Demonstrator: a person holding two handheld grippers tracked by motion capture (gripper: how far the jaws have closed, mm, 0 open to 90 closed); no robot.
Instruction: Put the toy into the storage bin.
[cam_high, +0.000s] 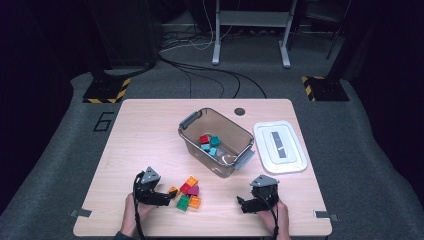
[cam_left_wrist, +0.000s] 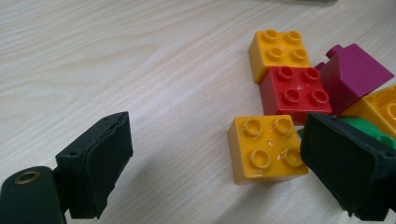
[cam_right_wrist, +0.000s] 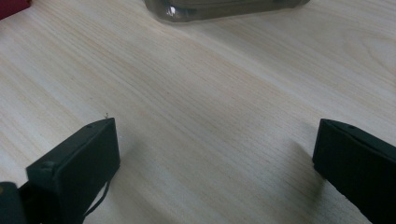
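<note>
we see the left gripper (cam_left_wrist: 215, 163) w/ jaws spread wide, low over the table (cam_high: 140, 130); a yellow block (cam_left_wrist: 266, 149) sits btwn them, nearer the right-hand jaw, not pinched. in the high view it's lower left of centre, at the edge of the block pile (cam_high: 187, 195). right gripper (cam_right_wrist: 215, 172) is spread too, over bare wood, lower right. clear bin (cam_high: 192, 147) sits at centre frame.

A green brick (cam_left_wrist: 369, 128) sits mostly hidden behind a finger.

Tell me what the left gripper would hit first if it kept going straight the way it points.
Probably the nearest yellow brick: it lies just ahead between the open left gripper jaws, close to one pad. Depth is hard to judge.
</note>
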